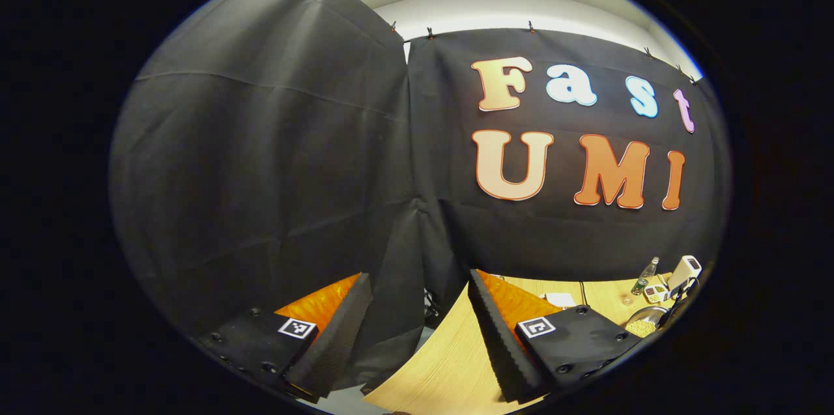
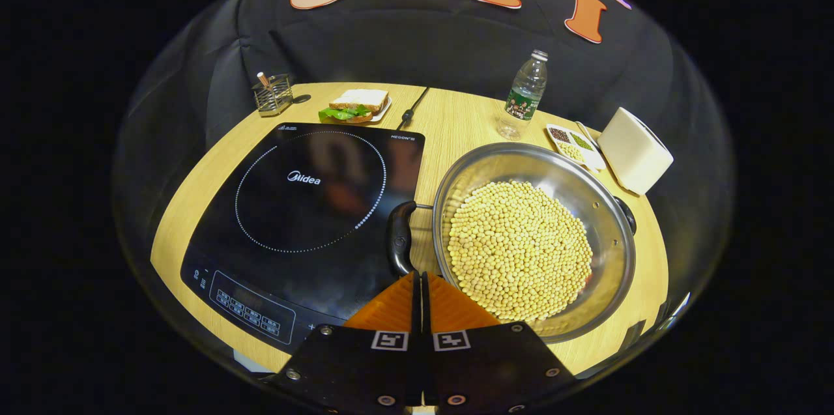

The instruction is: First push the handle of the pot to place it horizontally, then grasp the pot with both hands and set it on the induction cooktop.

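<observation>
A steel pot full of pale yellow beans stands on the wooden table, right of the black induction cooktop. Its dark handles stick out left and right, roughly level. My right gripper hovers near the table's front edge, shut with nothing between its fingers. Its tips are right beside the lower end of the left handle; I cannot tell whether they touch. My left gripper is open and faces the booth wall at the table's left end, with the pot far off to its right.
Along the back of the table stand a wire holder, a sandwich on a plate, a plastic bottle, a divided dish of seeds and a white paper roll. The cooktop's cable runs backward.
</observation>
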Motion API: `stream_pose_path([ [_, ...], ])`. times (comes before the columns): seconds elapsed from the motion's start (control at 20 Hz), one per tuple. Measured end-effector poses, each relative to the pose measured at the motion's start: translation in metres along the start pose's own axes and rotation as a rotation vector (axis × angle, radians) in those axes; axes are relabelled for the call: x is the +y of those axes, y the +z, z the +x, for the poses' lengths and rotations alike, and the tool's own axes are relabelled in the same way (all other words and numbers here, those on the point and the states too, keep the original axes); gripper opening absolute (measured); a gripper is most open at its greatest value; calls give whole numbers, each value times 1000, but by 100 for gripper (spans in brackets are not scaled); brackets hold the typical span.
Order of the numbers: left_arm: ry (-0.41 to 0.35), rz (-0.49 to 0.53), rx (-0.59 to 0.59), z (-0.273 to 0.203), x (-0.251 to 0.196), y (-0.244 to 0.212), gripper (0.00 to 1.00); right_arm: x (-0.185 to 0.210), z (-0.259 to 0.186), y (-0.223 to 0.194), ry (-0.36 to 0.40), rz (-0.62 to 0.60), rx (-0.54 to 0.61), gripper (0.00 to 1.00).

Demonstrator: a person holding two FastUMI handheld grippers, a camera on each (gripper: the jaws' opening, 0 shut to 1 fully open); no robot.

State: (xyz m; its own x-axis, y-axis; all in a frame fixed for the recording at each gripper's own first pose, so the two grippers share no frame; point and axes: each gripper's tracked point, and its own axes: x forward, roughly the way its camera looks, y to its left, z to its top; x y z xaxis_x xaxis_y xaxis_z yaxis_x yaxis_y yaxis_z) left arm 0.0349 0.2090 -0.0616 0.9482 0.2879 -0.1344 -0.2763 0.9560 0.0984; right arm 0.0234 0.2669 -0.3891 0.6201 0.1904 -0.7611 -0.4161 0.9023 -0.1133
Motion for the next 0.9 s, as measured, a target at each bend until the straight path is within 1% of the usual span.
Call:
stream_pose_path([
  [0.45, 10, 6, 5, 6, 12, 1, 97, 8, 13, 16, -5, 29, -3, 0],
  [0.65, -5, 3, 9, 12, 13, 5, 97, 12, 17, 21, -16, 52, 1, 0],
  [0.9, -43, 18, 1, 20, 11, 10, 97, 14, 23, 30, -34, 83, -7, 0],
])
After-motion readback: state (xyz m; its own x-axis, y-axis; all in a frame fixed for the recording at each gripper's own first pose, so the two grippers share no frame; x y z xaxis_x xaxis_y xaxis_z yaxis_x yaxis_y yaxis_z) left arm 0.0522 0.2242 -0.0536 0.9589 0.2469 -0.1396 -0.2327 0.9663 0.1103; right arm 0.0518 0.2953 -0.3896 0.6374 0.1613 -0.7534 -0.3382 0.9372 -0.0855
